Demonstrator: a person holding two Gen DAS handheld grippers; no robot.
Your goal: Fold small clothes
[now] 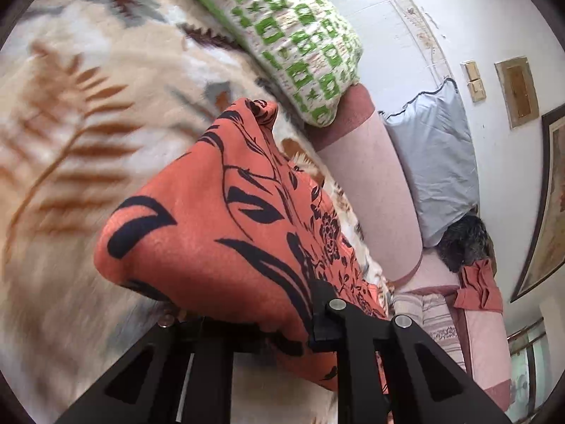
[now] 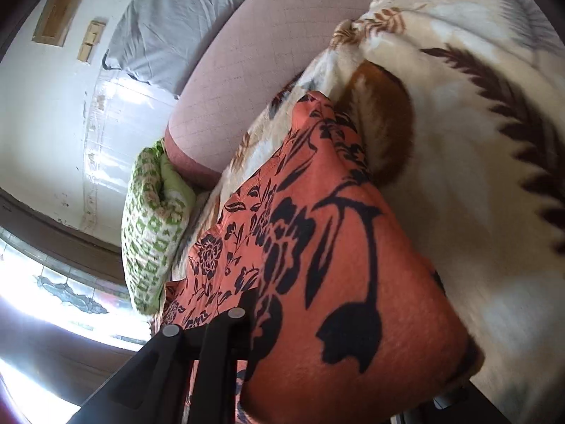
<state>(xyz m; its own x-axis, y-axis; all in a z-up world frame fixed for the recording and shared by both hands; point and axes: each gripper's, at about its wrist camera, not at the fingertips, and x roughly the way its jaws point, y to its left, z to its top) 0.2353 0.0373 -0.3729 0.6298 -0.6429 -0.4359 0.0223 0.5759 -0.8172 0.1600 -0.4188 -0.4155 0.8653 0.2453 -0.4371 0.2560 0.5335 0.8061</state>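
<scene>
An orange garment (image 1: 226,219) with a dark floral print hangs bunched over my left gripper (image 1: 254,321). The cloth hides the fingertips, and only the black finger arms show at the bottom; the jaws are shut on a fold of it. In the right wrist view the same orange garment (image 2: 335,265) drapes over my right gripper (image 2: 310,371), which is likewise shut on the cloth, its tips buried under it. The far part of the garment trails down onto the blanket (image 1: 70,123).
The cream blanket (image 2: 476,141) with brown leaf prints covers the bed. A green-and-white pillow (image 1: 300,46) lies by a pink bolster (image 1: 370,183). A grey-blue pillow (image 1: 434,162) leans on the wall. Another orange cloth (image 1: 478,289) lies beside a dark bundle (image 1: 462,243). A bright window (image 2: 53,282) shows at left.
</scene>
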